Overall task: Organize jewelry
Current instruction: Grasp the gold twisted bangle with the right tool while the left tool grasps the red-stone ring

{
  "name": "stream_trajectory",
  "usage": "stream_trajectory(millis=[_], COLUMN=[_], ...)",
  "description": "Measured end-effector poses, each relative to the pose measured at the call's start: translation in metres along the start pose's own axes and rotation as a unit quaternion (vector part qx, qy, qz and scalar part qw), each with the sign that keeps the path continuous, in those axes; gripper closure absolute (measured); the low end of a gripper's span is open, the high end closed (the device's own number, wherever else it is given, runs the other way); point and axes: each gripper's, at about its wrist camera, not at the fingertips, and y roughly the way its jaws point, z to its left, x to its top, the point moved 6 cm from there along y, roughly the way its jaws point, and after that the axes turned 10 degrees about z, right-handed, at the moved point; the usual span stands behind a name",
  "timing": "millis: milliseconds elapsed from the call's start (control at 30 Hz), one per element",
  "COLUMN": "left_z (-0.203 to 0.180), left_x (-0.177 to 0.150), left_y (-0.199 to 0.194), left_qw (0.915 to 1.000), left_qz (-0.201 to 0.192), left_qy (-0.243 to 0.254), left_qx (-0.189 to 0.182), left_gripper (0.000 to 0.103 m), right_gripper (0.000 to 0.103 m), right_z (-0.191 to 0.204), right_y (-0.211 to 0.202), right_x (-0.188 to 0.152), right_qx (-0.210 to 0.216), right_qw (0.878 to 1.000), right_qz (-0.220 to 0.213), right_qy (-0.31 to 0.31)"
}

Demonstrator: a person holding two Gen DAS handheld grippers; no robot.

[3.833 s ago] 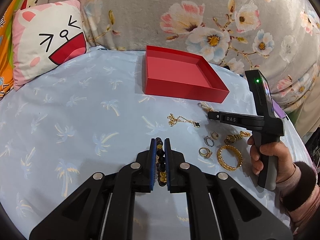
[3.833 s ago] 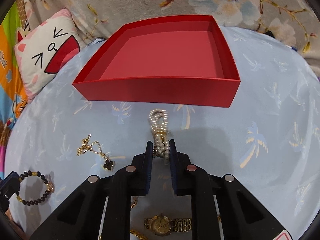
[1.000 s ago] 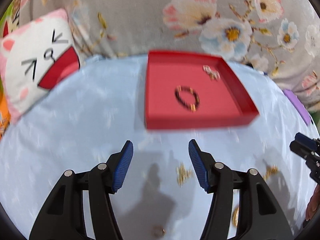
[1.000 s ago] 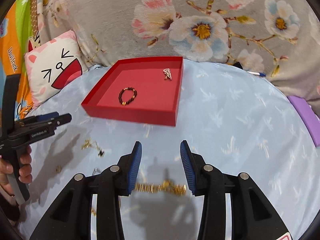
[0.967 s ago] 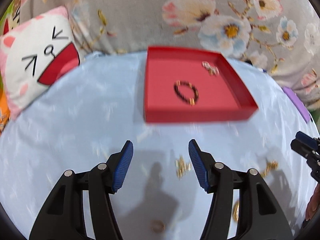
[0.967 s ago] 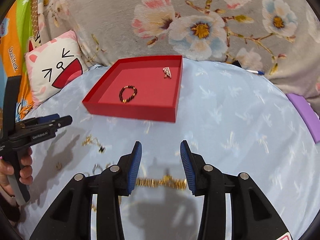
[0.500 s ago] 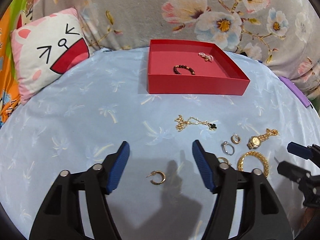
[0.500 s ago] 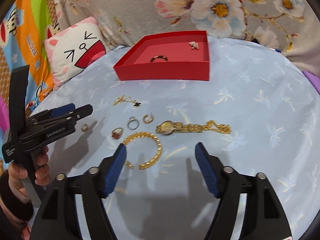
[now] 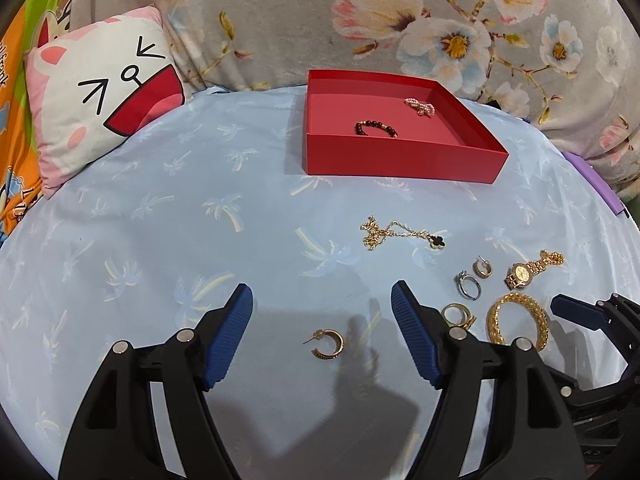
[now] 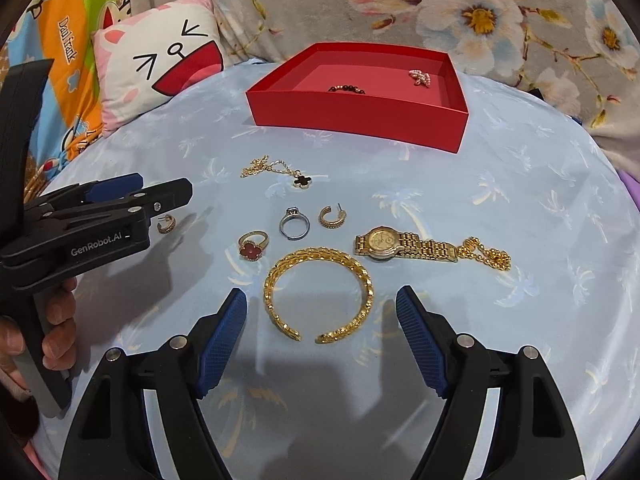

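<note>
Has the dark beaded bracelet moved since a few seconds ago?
Yes. The dark beaded bracelet went from the cloth into the red box, near the pearl piece.

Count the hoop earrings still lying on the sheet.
2. One hoop earring lies between the open fingers of the left hand-held gripper; the other hoop earring lies beside the silver ring. None looks hidden.

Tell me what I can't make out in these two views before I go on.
- Bead bracelet: right view, lower half behind the red box front wall.
- Hoop earring: right view, partly behind the left gripper.
- Watch dial: too small to read.
</note>
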Motion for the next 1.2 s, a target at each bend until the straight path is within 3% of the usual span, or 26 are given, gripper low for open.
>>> stream_trajectory(millis=[100, 267, 433, 700, 933, 1133, 1200], left_z=[-0.001, -0.002, -0.010, -0.047, -0.067, -0.077, -0.080], left_x=[0.000, -0.001, -0.003, -0.015, -0.017, -0.017, -0.017], left_y=[0.001, 0.001, 0.000, -0.004, -0.001, 0.007, 0.010], left_qw=[1.0000, 1.0000, 0.9998, 0.9961, 0.9941, 0.9923, 0.9910], left_qz=[0.001, 0.004, 0.002, 0.014, 0.019, 0.039, 0.050], left_qy=[0.001, 0.005, 0.021, 0.079, 0.093, 0.097, 0.097], left_qx=[0.004, 0.004, 0.001, -0.037, -0.051, -0.067, -0.078], left_gripper=[0.032, 0.032, 0.032, 0.032, 0.032, 0.046, 0.057], right_gripper=[0.028, 0.046, 0.046, 0.046, 0.046, 0.046, 0.046], right_z=[0.001, 0.003, 0.000, -0.023, -0.046, -0.049, -0.049], right_y=[0.006, 0.009, 0.006, -0.014, -0.029, -0.027, -0.027], right_x=[0.001, 0.001, -0.001, -0.013, -0.017, -0.020, -0.020], right_qx=[-0.008, -0.019, -0.022, -0.017, -0.015, -0.021, -0.019], right_qw=[1.000, 1.000, 1.000, 1.000, 0.999, 0.999, 0.999], right_qz=[0.012, 0.015, 0.013, 0.011, 0.000, 0.005, 0.005], right_qy=[0.000, -0.007, -0.009, 0.010, 0.044, 0.047, 0.048])
